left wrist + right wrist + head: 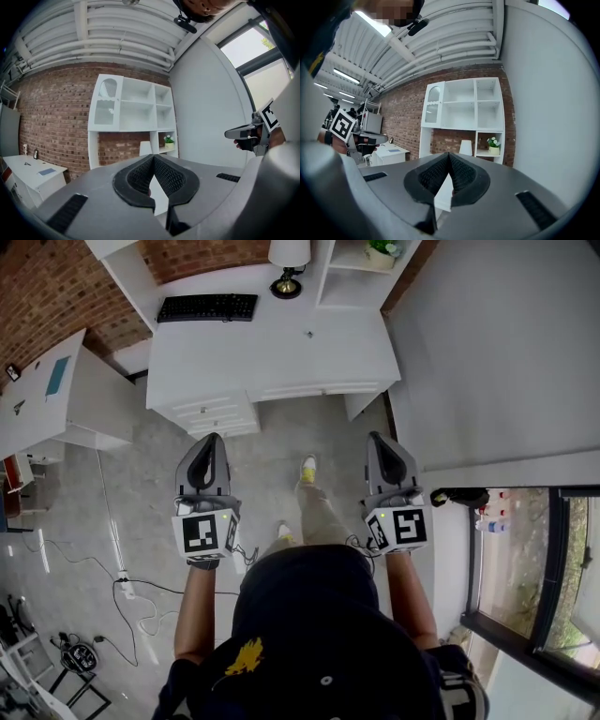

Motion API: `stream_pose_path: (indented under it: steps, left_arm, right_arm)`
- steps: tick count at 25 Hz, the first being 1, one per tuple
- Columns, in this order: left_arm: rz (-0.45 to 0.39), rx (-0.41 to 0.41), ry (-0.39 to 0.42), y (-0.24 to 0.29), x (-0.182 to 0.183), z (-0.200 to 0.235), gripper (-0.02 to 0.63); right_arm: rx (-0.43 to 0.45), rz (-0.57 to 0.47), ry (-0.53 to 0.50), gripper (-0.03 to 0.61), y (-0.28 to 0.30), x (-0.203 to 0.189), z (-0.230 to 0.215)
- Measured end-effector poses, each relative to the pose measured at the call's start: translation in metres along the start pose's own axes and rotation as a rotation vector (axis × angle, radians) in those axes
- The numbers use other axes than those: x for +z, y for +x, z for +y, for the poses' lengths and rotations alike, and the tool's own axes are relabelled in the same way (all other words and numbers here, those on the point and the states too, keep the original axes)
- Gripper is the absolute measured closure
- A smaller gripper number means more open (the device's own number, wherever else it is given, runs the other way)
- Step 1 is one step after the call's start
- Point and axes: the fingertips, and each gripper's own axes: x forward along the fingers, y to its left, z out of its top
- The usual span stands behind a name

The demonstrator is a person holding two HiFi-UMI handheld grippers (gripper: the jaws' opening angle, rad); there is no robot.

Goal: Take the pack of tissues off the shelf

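Observation:
I make out no pack of tissues in any view. The white shelf unit [136, 119] stands on a white desk against the brick wall, some way ahead of both grippers; it also shows in the right gripper view [464, 112], and its foot shows at the top of the head view [349, 273]. My left gripper [212, 439] and right gripper [375, 438] are held level side by side over the grey floor. The left gripper [153, 157] has its jaw tips together with nothing between them. The right gripper [449, 154] is likewise shut and empty.
The desk [281, 348] carries a black keyboard [207, 307] and a lamp [289, 259]. A potted plant [493, 143] sits in the shelf's lower right compartment. A second white desk [56, 395] stands at the left. Cables [122, 582] lie on the floor. A grey wall [497, 352] and a window [534, 559] are at the right.

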Motion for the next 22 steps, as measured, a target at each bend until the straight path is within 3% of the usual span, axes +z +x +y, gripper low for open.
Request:
stream_pose_path:
  steps: [4,9,14,18,22]
  left_arm:
    - [-0.025,0.007,0.019,0.055,0.004,0.007,0.596]
    - [0.001,0.052,0.031,0.132,0.014,0.026,0.596]
    - [0.008,0.104,0.031,0.209,0.032,0.048,0.597]
    - [0.065,0.129,0.041,0.262,0.04,0.065,0.597]
    - [0.041,0.128,0.051,0.306,0.051,0.074,0.597]
  right_arm:
    - [-0.005,-0.034,-0.001,0.584,0.055,0.002,-0.036]
    - [-0.008,-0.055,-0.005,0.586,0.131,0.003,-0.089]
    - [0.004,-0.078,0.049,0.584,0.213,0.01,-0.142]
    - [0.056,-0.122,0.038,0.586,0.275,0.029,-0.156]
    - [0.119,-0.141,0.005,0.585,0.316,0.04,-0.157]
